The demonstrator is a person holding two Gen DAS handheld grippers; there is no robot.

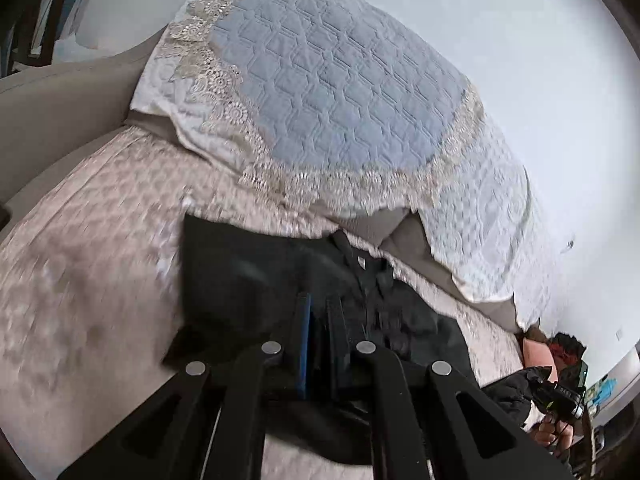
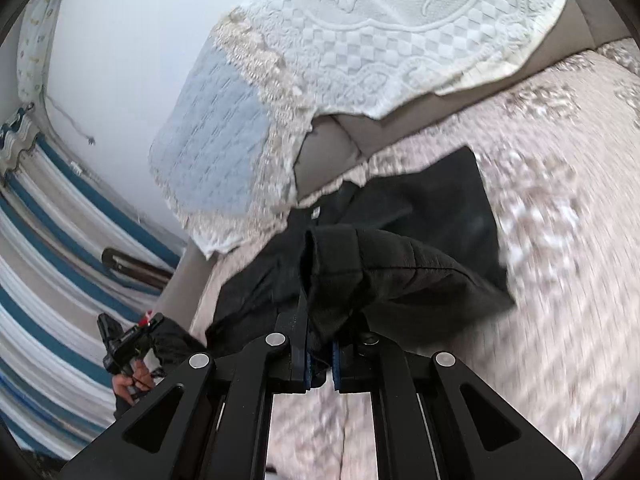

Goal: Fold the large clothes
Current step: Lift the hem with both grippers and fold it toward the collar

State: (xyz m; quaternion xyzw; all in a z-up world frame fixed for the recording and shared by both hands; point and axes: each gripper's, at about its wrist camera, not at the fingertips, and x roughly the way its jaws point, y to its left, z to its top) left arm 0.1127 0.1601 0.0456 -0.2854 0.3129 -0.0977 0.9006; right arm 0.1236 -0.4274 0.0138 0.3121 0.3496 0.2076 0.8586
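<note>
Both grippers, left [image 1: 318,320] & right [image 2: 320,300], jaws clamped on edges of a black garment [image 2: 420,232] that lies on the sofa [image 2: 560,320], w/ the pinched cloth raised, likely so one half can fold over.

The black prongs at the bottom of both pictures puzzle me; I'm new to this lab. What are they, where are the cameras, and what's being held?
There is no robot here. A person holds a hand tool in each hand, each with two fingers that pinch. A wide-angle camera sits on each tool and looks forward along its fingers, so the prongs are the tool itself.

One picture comes from the left gripper, the other from the right gripper. Both are shut on a black garment, which lies partly on a sofa with a pale patterned cover. A blue quilted throw drapes the backrest. At each picture's edge you can glimpse the person's other hand with its tool.
</note>
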